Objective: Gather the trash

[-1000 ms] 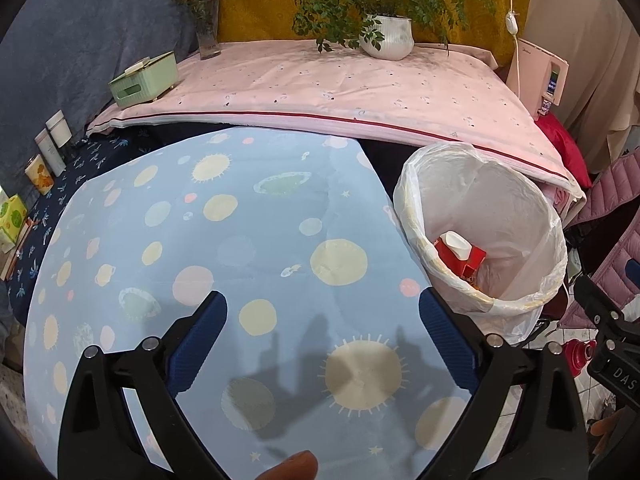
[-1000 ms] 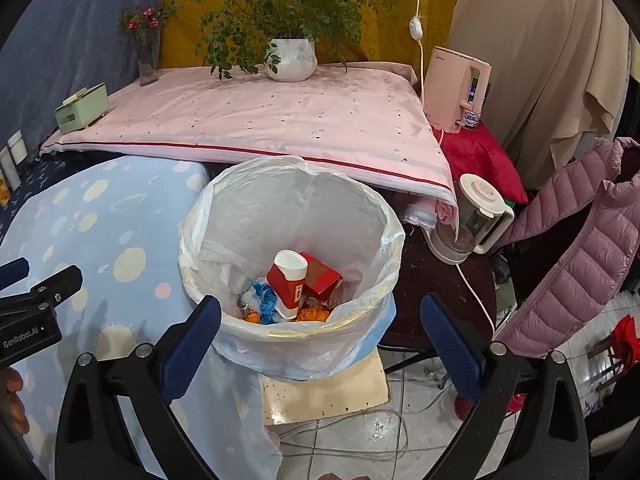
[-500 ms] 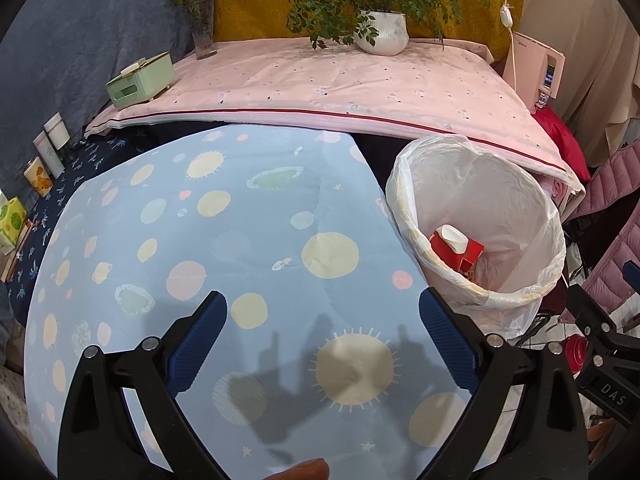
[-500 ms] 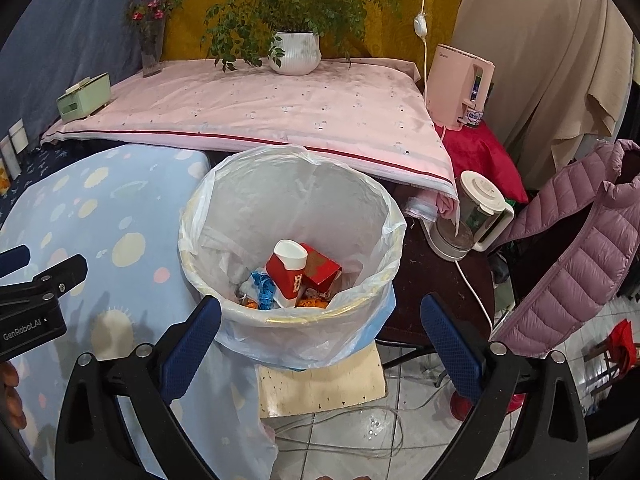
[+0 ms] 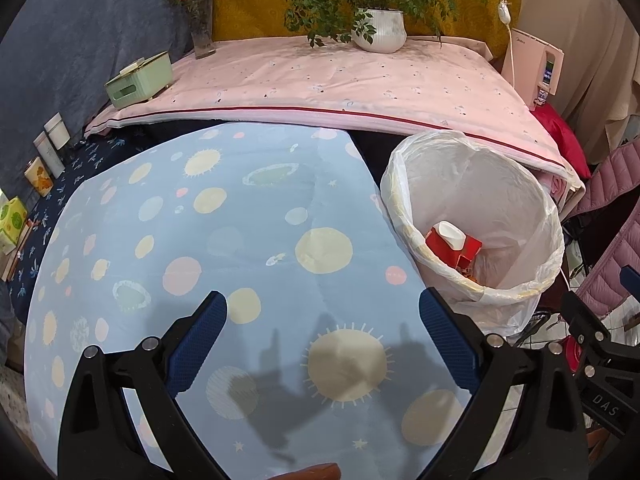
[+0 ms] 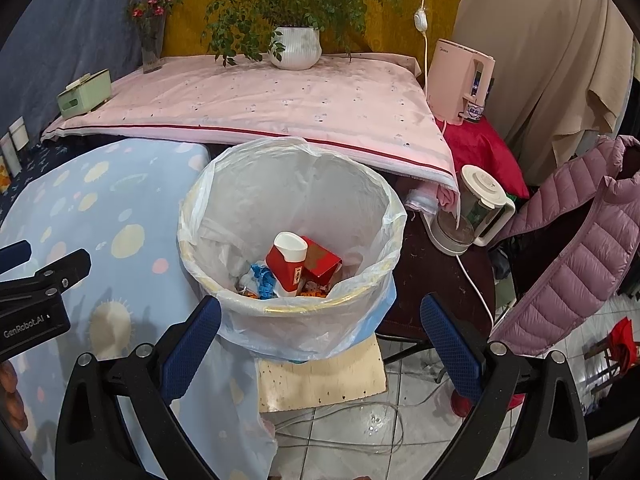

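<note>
Blue-padded left tongs hung released over the bare bench; the right tongs gaped empty above the bin. Inside it the red carton stood tilted, cap end up. A low pass might snag the loose liner.

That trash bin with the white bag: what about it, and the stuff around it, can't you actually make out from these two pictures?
- Trash bin: its bottom is hidden in both views by the red carton and other scraps.
- Left wrist view: the bin's near wall hides all but the top of the carton.
- Orange bits: too small to identify.
- Right wrist view: the bin's base is hidden by the sagging bag; the left gripper is cut off by the left edge.
</note>
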The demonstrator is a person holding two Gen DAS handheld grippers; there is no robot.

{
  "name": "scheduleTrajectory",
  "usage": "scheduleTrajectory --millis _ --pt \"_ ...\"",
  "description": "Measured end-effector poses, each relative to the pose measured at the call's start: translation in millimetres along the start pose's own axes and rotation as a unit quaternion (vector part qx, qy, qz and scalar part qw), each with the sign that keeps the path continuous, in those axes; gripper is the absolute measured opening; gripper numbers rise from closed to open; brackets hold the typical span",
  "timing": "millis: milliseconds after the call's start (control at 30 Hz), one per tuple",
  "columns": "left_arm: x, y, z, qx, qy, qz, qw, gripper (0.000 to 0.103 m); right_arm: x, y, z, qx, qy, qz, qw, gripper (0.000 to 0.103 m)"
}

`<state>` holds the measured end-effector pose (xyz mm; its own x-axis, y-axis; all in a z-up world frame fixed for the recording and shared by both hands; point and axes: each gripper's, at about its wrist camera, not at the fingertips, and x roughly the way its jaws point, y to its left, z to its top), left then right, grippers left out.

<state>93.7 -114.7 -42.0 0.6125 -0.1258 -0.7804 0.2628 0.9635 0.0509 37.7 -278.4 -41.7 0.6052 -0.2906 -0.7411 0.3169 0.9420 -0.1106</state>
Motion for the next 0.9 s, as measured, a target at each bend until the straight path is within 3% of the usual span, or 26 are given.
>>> scheduleTrajectory --millis 900 --pt "-1.0 -9.0 -6.8 0.009 0.003 0.001 1.0 0.092 0.4 0.4 -1.9 -0.001 0.002 0.001 1.0 0.096"
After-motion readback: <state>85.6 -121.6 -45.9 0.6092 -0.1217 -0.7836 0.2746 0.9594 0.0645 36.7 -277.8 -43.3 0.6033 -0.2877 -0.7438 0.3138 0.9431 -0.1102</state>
